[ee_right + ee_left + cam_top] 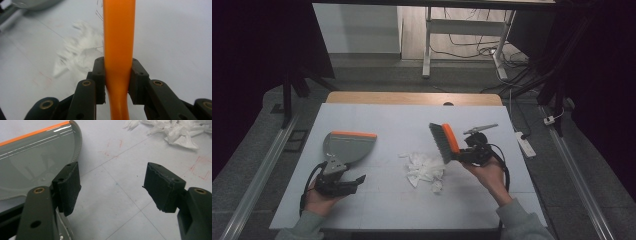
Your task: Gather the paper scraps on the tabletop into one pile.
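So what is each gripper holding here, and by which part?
The right gripper clamps the brush by its orange handle. The left gripper is open, holding nothing.

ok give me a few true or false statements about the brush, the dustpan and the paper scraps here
1. The right gripper is shut on the brush. True.
2. The paper scraps lie inside the dustpan. False: they lie on the table, between dustpan and brush.
3. The left gripper has open fingers with nothing between them. True.
4. The brush has a blue handle. False: it is orange.
5. The dustpan has an orange edge. True.
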A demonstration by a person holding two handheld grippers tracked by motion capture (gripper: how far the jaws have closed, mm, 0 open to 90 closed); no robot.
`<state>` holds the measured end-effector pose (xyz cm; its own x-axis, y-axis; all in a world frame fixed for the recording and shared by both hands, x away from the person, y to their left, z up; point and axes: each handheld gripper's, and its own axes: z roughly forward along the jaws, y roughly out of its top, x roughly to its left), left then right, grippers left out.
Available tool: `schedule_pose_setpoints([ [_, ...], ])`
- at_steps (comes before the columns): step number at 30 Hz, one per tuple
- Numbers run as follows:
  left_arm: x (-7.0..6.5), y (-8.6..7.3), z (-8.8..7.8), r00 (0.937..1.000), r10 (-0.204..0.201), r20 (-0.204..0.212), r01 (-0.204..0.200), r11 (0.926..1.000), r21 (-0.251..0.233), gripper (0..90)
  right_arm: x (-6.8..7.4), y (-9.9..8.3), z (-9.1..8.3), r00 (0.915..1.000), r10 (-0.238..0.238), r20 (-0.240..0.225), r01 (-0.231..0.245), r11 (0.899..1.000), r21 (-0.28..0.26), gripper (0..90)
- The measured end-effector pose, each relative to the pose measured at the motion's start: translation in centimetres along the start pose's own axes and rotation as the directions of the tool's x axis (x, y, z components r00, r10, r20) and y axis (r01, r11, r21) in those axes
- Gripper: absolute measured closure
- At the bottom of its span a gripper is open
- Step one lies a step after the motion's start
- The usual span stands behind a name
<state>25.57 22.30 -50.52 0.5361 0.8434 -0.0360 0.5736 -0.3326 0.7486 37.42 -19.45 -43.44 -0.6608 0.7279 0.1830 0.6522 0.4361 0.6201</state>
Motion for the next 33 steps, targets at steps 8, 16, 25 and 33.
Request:
schedule_pose_setpoints([
  [8,0.3,-0.3,-0.2,0.9999,-0.01,-0.003,0.01,0.9999,-0.003,30.3,1.5,2.3,0.3,0.999,-0.041,-0.017,0.041,0.999,0.003,70.4],
  [16,0.3,-0.2,-0.2,1.0,-0.007,-0.003,0.007,1.0,-0.004,30.4,1.8,1.8,-3.1,0.9974,-0.047,-0.054,0.046,0.999,-0.028,70.4],
  [25,0.4,-0.3,-0.4,0.9999,-0.013,-0.001,0.013,0.9998,-0.012,30.4,2.2,1.1,-0.6,0.9941,-0.099,-0.043,0.105,0.984,0.145,70.4],
  [33,0.4,-0.3,-0.3,0.9999,-0.01,0.001,0.01,0.9999,-0.01,30.4,-0.1,0.3,-4.3,0.9987,-0.048,-0.019,0.048,0.999,0.001,70.4],
])
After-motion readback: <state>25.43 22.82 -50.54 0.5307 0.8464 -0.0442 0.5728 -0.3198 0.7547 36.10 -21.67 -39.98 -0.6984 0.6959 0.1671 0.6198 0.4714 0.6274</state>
